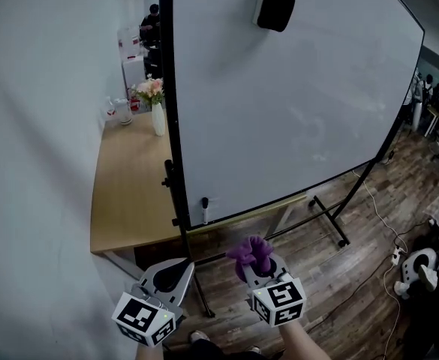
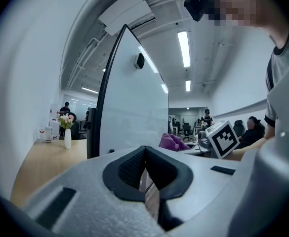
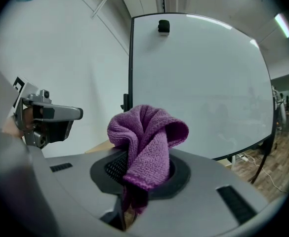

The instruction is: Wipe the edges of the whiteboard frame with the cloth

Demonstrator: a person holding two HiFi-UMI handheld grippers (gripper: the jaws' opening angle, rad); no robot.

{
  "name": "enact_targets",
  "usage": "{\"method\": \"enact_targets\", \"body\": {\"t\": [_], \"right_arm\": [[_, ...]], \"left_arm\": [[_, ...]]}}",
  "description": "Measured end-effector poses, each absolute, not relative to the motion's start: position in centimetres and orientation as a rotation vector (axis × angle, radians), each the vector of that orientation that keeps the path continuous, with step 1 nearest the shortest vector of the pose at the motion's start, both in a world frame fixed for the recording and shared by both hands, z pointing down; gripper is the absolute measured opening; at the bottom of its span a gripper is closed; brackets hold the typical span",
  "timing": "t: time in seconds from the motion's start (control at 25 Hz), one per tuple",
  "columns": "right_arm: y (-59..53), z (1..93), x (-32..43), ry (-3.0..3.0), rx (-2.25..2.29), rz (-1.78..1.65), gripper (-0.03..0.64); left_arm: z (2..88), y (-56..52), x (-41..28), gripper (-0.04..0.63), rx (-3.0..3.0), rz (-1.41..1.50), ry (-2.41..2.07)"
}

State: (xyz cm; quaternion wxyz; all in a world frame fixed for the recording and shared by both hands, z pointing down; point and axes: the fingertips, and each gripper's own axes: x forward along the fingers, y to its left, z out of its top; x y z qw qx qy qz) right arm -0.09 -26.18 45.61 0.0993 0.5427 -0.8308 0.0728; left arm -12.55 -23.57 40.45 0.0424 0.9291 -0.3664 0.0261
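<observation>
A tall whiteboard [image 1: 294,103] in a black frame [image 1: 171,126] stands on a wheeled stand ahead of me; a black eraser [image 1: 275,2] clings near its top. My right gripper [image 1: 255,261] is shut on a purple cloth [image 1: 251,253], held below the board's lower edge and apart from it. In the right gripper view the purple cloth [image 3: 146,142] bunches up out of the jaws, with the board's frame [image 3: 131,63] behind. My left gripper [image 1: 175,268] sits lower left near the stand's post, jaws shut with nothing in them. The frame's left edge [image 2: 103,107] shows in the left gripper view.
A wooden desk [image 1: 125,193] runs along the left wall behind the board, with a vase of flowers [image 1: 156,103] and small items on it. The stand's legs [image 1: 328,220] and cables [image 1: 380,223] cross the wooden floor. People sit at desks far right.
</observation>
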Motion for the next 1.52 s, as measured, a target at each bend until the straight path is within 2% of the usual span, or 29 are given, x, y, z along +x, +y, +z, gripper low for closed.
{"method": "enact_targets", "body": {"t": [0.88,1.52], "right_arm": [[-15.1,38.1,11.4,-2.491,1.759,0.064,0.066],[-7.8,36.5,19.2,-2.437,1.901,0.013,0.066]], "left_arm": [[36.6,-16.0,-3.0,0.017,2.955,0.024,-1.064],[35.8,-12.1,4.0,0.017,3.009,-0.028,-0.972]]}}
